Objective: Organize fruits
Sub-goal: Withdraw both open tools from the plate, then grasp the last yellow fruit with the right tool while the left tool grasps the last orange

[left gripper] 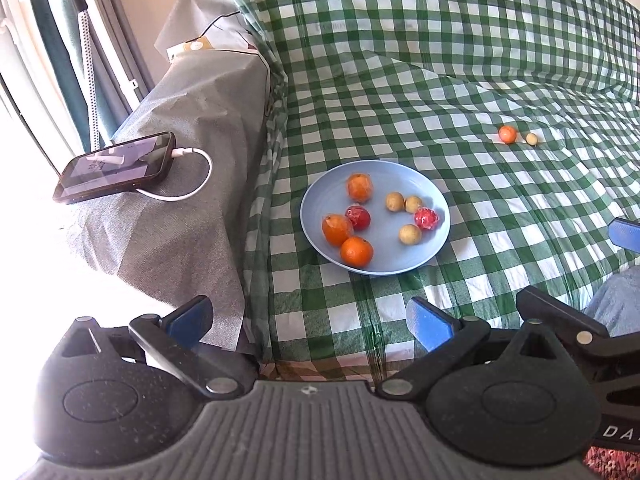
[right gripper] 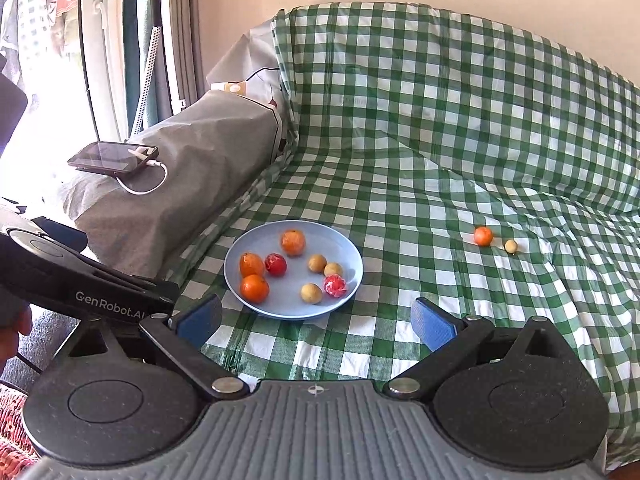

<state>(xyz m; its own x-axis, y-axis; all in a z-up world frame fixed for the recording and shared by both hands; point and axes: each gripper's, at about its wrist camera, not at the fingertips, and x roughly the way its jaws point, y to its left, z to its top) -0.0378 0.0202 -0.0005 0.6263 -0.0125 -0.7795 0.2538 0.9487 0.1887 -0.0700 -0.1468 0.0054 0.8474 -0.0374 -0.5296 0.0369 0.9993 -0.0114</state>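
A pale blue plate (left gripper: 320,196) (right gripper: 340,248) rests on the green checked cloth and holds several fruits: oranges, small yellow-brown ones and red ones. Off the plate to the right lie a small orange (left gripper: 507,134) (right gripper: 483,236) and a small yellow fruit (left gripper: 531,139) (right gripper: 511,246), side by side on the cloth. My left gripper (left gripper: 310,322) hovers open in front of the plate, nothing between its blue pads. My right gripper (right gripper: 316,322) is also open and empty, just short of the plate's near rim. The left gripper's body (right gripper: 80,288) shows at the left of the right wrist view.
A phone (left gripper: 116,168) (right gripper: 114,158) with a white charging cable lies on the grey-covered sofa arm (left gripper: 192,128) at the left. The checked backrest (right gripper: 460,92) rises behind the seat. A window with curtains lies at far left. Open cloth spreads between the plate and the two loose fruits.
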